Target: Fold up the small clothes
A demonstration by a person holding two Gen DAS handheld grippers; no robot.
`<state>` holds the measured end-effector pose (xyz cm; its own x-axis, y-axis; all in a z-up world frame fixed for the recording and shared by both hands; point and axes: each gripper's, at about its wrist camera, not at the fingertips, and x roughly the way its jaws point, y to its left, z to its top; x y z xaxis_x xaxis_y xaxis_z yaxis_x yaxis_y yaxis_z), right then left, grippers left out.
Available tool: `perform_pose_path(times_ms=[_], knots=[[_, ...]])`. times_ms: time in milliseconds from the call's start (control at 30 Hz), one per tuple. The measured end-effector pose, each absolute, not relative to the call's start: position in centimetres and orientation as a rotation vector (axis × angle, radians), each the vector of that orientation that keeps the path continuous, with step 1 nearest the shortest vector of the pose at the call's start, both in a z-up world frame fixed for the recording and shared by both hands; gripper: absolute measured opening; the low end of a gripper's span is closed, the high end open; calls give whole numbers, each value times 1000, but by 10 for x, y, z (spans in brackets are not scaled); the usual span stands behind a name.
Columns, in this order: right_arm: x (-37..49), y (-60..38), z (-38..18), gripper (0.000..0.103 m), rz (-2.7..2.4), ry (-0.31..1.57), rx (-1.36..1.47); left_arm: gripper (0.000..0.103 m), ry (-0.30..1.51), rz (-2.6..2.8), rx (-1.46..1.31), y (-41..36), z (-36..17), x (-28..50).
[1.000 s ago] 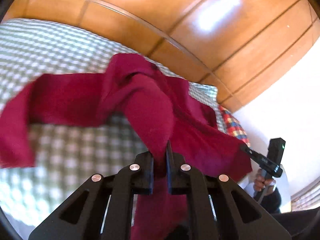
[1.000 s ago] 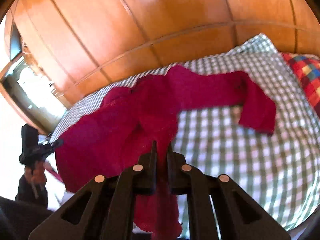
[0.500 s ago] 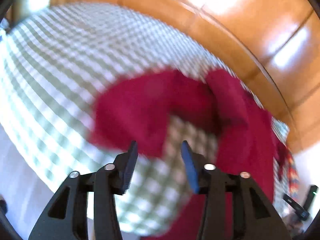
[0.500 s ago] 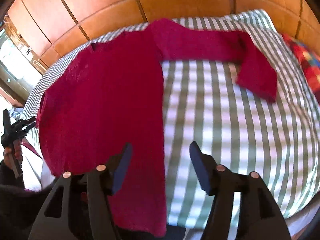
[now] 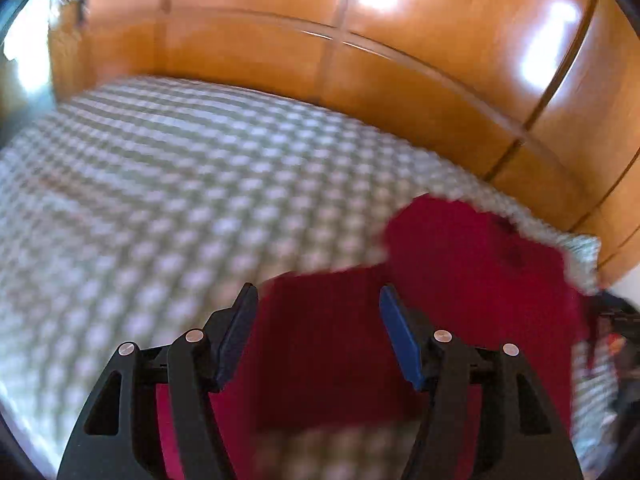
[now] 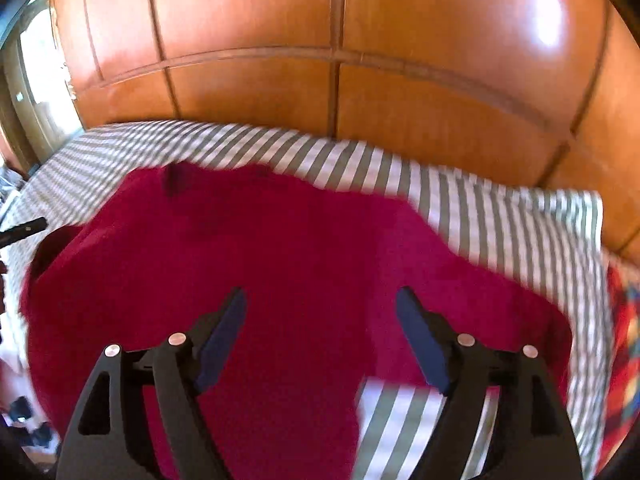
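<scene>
The dark red long-sleeved knit top (image 6: 280, 264) lies spread flat on the green-and-white checked bedcover (image 6: 500, 216), its body running from the neckline at the far side toward the near edge of the bed. In the right wrist view the right gripper (image 6: 320, 320) hangs just above the middle of the body with its jaws wide apart and nothing between them; cloth fills the gap below it, and a sleeve reaches off to its right. In the left wrist view the left gripper (image 5: 318, 316) is likewise spread wide and empty, poised over a red sleeve or side panel (image 5: 332, 340), with the rest of the top (image 5: 480, 272) lying ahead and to its right. That sleeve looks the likelier next pick, and the left gripper is the nearer one to it. Both views are blurred, so exact edges are hard to place. No container is in sight; polished orange-brown wooden wardrobe panels (image 6: 332, 40) stand behind the bed
</scene>
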<state>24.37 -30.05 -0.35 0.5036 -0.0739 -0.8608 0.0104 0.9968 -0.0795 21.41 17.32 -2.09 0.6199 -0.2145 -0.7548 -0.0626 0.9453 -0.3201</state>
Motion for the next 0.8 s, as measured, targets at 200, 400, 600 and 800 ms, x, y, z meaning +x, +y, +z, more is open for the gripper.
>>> perform_pose_path(times_ms=[200, 400, 600, 800], knots=[[334, -300, -34, 77, 8, 1088, -176, 64, 938, -203, -315, 121, -28, 299], [375, -308, -93, 75, 77, 1296, -240, 43, 1086, -281, -197, 74, -67, 350], [339, -339, -90, 7, 48, 1262, -303, 11, 984, -292, -44, 36, -65, 349], [322, -405, -77, 9, -257, 1219, -248, 24, 912, -250, -42, -21, -51, 384]])
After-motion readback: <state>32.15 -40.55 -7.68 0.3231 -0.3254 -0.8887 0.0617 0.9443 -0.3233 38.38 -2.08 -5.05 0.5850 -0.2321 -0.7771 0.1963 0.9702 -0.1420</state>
